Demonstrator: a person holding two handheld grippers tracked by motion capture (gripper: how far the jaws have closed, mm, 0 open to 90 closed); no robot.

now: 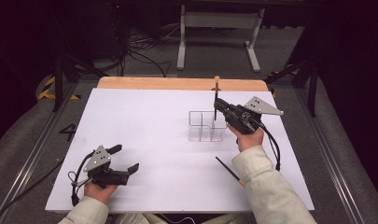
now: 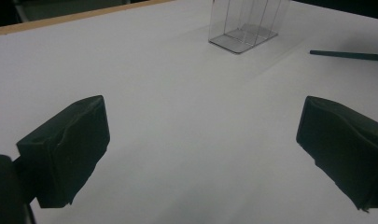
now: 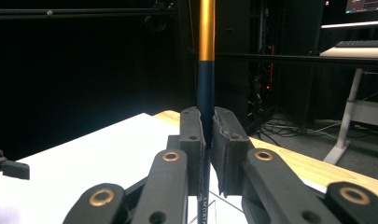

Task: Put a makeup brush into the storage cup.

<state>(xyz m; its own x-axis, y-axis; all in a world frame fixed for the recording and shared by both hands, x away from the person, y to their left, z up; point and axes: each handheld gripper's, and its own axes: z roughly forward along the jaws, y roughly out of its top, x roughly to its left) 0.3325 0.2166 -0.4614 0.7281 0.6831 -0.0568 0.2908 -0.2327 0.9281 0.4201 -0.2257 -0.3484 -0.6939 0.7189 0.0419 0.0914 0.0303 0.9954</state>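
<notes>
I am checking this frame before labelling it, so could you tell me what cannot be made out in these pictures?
- Pencil in the right gripper: its lower end is hidden by the jaws in the right gripper view.
- Clear organizer: in the high view its walls are too faint to tell whether the pencil's tip is inside; the left gripper view's top edge crops it.
- Second pencil: the sleeve covers its near end.

A clear organizer (image 1: 205,126) stands right of centre on the table (image 1: 144,126); a pencil (image 1: 229,171) lies nearer, to its right.
</notes>
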